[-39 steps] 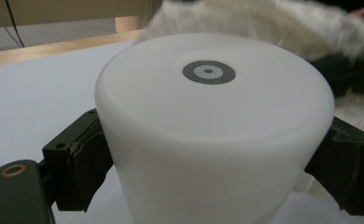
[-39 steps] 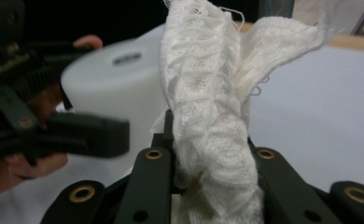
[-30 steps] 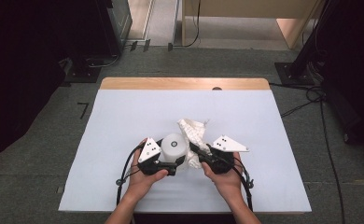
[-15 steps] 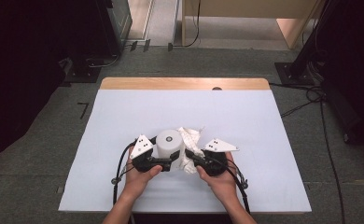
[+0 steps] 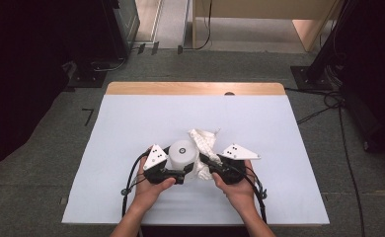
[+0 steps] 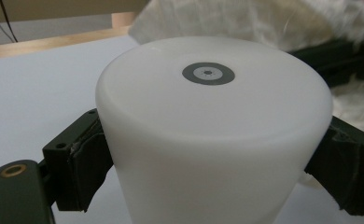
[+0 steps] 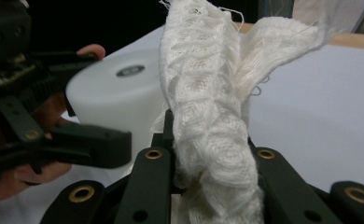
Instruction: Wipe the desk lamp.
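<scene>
The left claw [image 5: 184, 172] is clamped around the white plastic cup [image 5: 182, 154], standing base-up on the pale blue counter [image 5: 131, 123], while just beside it the right claw [image 5: 204, 160] grips the white knitted cloth [image 5: 204, 139], bunched upward against the cup's far side.

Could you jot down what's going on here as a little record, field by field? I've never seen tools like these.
Setting: white-covered table with a wooden far edge
Person: two hands holding tools, forearms entering from the near side
Left hand-held gripper: jaws clamped on the sides of a white, round plastic cup turned bottom-up
Right hand-held gripper: jaws pinching a bunched white knitted cloth
Cloth and cup: cloth rises right beside the cup; whether they touch is unclear
Likely work: probably wiping the cup with the cloth
</scene>
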`<state>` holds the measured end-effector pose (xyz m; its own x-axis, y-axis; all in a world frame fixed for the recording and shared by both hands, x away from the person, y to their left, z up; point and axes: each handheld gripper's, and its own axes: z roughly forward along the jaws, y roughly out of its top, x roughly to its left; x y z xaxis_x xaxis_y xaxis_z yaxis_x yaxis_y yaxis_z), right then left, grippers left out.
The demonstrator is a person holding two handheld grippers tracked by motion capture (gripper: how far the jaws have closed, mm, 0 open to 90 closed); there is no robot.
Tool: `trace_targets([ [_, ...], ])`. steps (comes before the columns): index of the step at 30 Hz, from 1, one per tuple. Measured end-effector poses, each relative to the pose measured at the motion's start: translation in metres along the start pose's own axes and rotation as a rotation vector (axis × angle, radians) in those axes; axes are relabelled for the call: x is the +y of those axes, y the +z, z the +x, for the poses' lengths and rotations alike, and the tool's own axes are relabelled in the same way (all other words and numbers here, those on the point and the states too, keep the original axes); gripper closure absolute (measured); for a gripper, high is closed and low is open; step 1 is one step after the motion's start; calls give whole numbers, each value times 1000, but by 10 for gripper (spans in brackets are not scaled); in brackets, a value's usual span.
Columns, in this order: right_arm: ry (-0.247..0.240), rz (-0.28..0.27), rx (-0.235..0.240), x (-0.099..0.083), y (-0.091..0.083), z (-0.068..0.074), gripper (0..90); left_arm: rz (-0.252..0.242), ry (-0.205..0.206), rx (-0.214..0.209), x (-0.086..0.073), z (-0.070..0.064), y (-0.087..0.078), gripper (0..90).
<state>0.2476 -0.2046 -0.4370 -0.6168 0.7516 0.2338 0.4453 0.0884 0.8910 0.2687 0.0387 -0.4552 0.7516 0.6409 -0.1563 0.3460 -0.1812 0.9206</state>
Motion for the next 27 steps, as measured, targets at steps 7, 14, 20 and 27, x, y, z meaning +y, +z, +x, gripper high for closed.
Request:
trace_targets([
  [7, 20, 74, 0, -15, 15, -2, 766, -28, -26, 16, 2, 7, -4, 88],
  [14, 35, 82, -5, -16, 15, -6, 765, -1, 21, 72, -2, 5, 1, 87],
  [20, 41, 54, -22, -11, 6, -12, 763, 2, 91, 104, -6, 0, 2, 87],
  [27, 51, 42, -43, -10, -2, -18, 762, 1, 114, 141, -11, -7, -2, 80],
])
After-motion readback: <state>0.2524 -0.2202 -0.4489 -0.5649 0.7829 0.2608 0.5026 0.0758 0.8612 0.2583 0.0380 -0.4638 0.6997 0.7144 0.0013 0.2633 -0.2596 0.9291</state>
